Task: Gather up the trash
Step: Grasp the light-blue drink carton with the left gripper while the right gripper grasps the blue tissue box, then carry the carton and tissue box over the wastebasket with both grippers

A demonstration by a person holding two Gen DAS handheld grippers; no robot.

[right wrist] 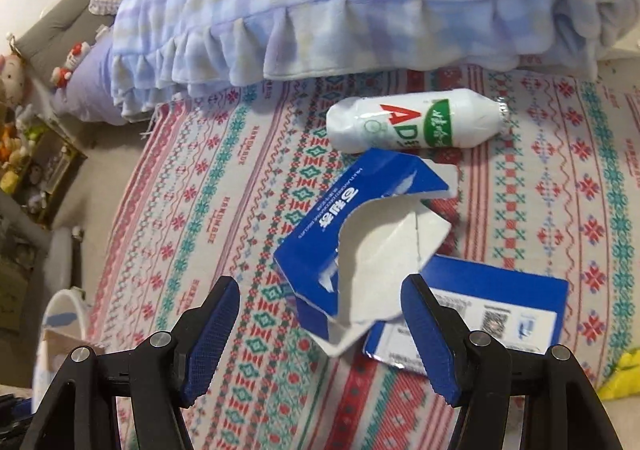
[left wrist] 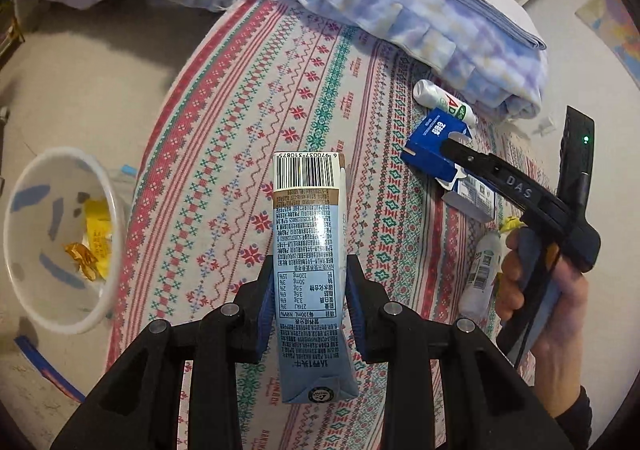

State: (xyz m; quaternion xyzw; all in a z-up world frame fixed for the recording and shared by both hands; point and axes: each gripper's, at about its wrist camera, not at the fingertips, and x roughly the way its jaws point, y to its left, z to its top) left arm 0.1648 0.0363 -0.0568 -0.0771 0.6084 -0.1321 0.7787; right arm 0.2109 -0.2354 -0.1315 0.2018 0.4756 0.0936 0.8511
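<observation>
White trash bin (left wrist: 60, 242) with blue patches stands on the floor left of the bed; inside it a yellow wrapper (left wrist: 98, 234) and a crumpled brown wrapper (left wrist: 82, 256). In the right wrist view only the bin's rim shows at the lower left.

Left gripper (left wrist: 308, 298) is clamped on a light-blue drink carton (left wrist: 310, 250), pads pressing both sides; the carton has a barcode at its far end, a brown band and dense printed text, and is held above the patterned bedspread (left wrist: 248, 97).

Right gripper (right wrist: 320, 326) has its jaws spread wide, pressing nothing, over a torn blue cardboard box (right wrist: 344, 234) lying on the bedspread. Just beyond the box lies a squashed white bottle (right wrist: 412, 121) with red and green print. Another white bottle (left wrist: 482, 274) lies near the hand (left wrist: 532, 282). A folded checked quilt (right wrist: 320, 1) sits at the far side.
</observation>
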